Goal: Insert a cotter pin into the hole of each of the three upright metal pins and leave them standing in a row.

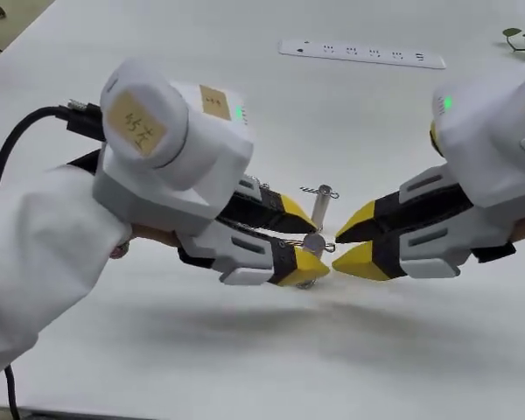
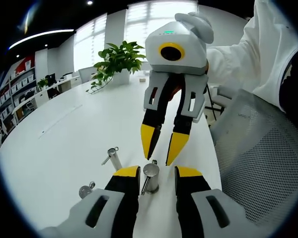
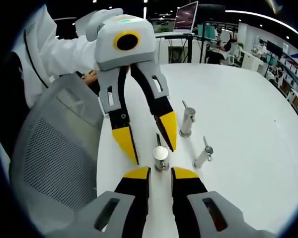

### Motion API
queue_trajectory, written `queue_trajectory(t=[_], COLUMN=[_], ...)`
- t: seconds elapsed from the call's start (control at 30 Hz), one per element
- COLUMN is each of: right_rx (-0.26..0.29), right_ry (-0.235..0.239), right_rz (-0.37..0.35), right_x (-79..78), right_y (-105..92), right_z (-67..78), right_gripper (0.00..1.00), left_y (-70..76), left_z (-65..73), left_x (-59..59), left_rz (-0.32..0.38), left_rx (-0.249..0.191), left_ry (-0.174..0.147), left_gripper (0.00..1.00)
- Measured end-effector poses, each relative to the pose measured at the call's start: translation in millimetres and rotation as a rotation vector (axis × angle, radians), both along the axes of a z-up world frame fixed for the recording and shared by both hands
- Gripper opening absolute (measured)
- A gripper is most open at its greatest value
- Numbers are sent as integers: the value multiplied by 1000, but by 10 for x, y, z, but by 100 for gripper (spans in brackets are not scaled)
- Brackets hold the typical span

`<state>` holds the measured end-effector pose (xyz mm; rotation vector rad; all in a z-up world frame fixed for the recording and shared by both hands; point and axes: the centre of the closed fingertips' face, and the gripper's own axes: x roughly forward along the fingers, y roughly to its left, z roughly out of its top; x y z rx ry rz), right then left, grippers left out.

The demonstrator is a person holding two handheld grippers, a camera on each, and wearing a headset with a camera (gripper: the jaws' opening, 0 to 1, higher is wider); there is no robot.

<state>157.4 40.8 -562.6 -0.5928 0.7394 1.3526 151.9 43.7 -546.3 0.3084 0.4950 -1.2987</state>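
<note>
Three upright metal pins stand on the white table [image 1: 245,350], each with a cotter pin through its top. The nearest pin [image 2: 150,177] [image 3: 161,157] [image 1: 313,244] stands between the jaws of my left gripper [image 2: 157,172] [image 1: 308,236] [image 3: 149,140], which is open with a gap on both sides. My right gripper [image 3: 161,173] [image 1: 343,246] [image 2: 161,150] faces it from the other side, open, its tips just short of that pin. A second pin [image 2: 114,157] [image 3: 187,121] [image 1: 320,205] and a third pin [image 2: 87,189] [image 3: 203,156] stand further off.
A white power strip [image 1: 362,53] lies at the far side of the table. A grey mesh chair [image 2: 263,163] [image 3: 54,148] stands beside the table edge. A potted plant [image 2: 120,59] stands on the far end of the table.
</note>
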Motion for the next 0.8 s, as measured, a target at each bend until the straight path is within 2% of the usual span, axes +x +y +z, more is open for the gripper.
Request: queue_trajectory(t=[0.1, 0.2, 0.27, 0.37, 0.6, 0.67, 0.8], right_rx=[-4, 1, 6, 10, 10, 9, 3], right_ry=[-2, -1, -3, -3, 0, 0, -6], right_rz=[-3, -10, -13, -15, -10, -8, -3], right_x=[4, 9, 18, 29, 22, 19, 17], right_y=[25, 51, 79, 116, 204, 224, 247], right_z=[-20, -24, -19, -19, -53, -72, -105], right_gripper=[13, 15, 16, 17, 19, 19, 18], left_y=[17, 27, 54, 78, 134, 136, 133], left_z=[15, 2, -19, -28, -138, -142, -150], left_x=[-42, -117, -147, -151, -192, -205, -265], left_rz=[4, 15, 16, 58, 92, 100, 92], left_rx=[-15, -48, -48, -68, -52, -54, -57], left_ry=[3, 53, 48, 41, 60, 72, 89], left_gripper=[37, 50, 56, 66, 95, 99, 99])
